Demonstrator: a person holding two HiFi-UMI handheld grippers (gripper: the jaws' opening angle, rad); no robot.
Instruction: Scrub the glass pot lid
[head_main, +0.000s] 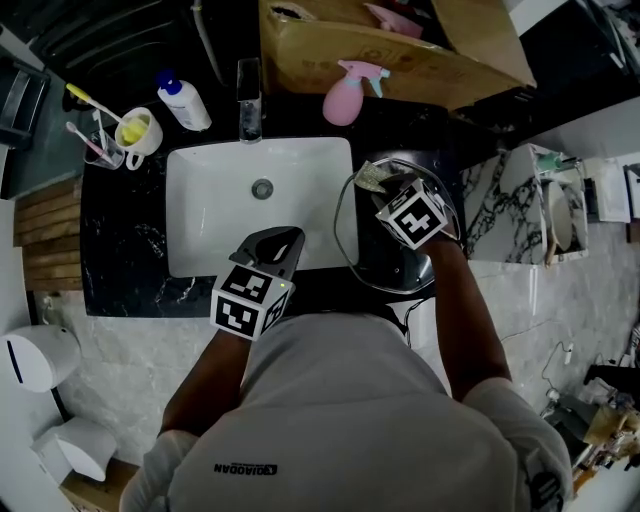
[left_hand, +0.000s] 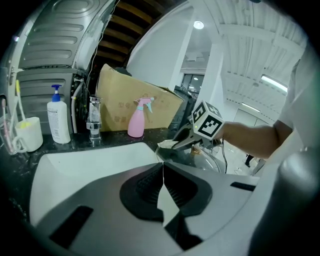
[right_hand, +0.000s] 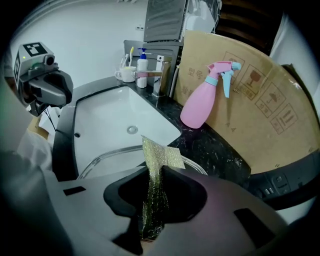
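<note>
Black veined marble countertop (head_main: 130, 240) fills my head view, with a white rectangular sink (head_main: 200, 200) set into it, which I take as my landmark. My left gripper (left_hand: 162, 167) hangs over the sink's near edge; its two grey jaws meet at the tips and I see nothing between them. My right gripper (right_hand: 155, 172) is pressed together on a glittery green-gold scouring cloth (right_hand: 157, 155), pinched upright between the pads with its free end fanning out past the tips. That end lies over the round glass pot lid with a metal rim (head_main: 385, 262), which sits at the sink's right side, its rim reaching over the basin's right edge. I cannot tell whether the cloth presses on the glass. Behind the sink's far edge stands a chrome tap (head_main: 249, 100). Left of the tap are a white pump bottle with a blue cap (head_main: 185, 102) and a white mug holding toothbrushes (head_main: 140, 130). To the right of the tap, a pink spray bottle with a pale blue trigger (head_main: 345, 95) stands against a brown cardboard box (head_main: 400, 55). Pale grey marbled tiling shows below the sink's near side, and a white wall dispenser (head_main: 35, 355) sits off to its lower left. On my grey shirt (head_main: 340, 420) I read "QIAODAN". The box carries printed handling symbols and characters too small for me to read.
</note>
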